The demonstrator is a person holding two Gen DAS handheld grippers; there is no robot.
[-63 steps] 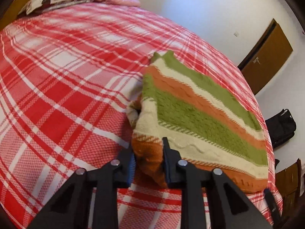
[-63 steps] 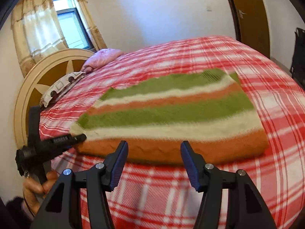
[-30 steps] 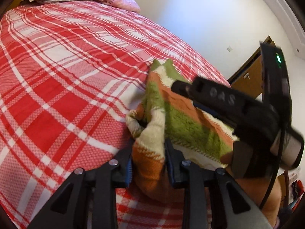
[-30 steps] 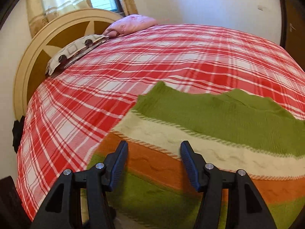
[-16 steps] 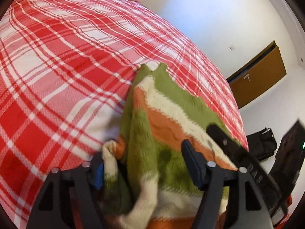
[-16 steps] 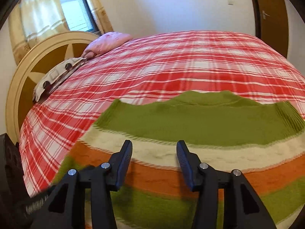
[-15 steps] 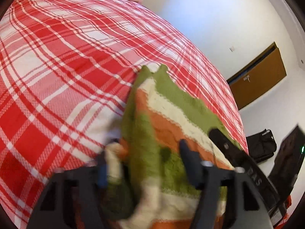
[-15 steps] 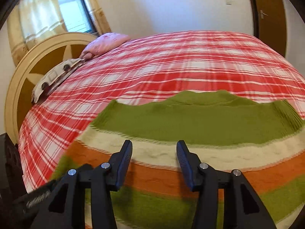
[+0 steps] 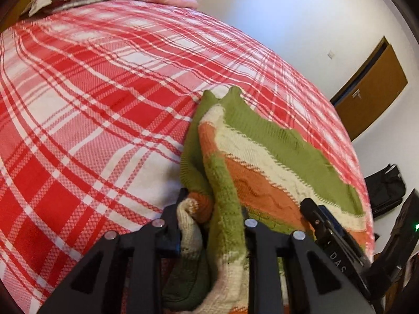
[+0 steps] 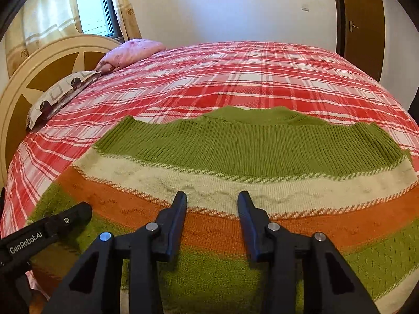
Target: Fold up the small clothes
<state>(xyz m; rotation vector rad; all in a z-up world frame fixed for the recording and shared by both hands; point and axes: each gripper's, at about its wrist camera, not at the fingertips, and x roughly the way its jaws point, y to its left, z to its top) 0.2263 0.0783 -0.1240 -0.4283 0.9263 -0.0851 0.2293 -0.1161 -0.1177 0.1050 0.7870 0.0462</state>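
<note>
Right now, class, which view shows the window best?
The right wrist view: the window shows at upper left between curtains, above the headboard. The left wrist view shows none of it, only bed, sweater and door.

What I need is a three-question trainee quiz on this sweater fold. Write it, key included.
1. True or false: the right gripper has its jaws clamped on a pink pillow.
2. Which stripe of the sweater lies farthest from the right wrist camera? A orange, B green, C cream.
3. Fill in: the left gripper has a bunched fold of the ____ between its jaws.

Key: 1 false, its jaws stand open over the sweater. 2 B. 3 sweater.
</note>
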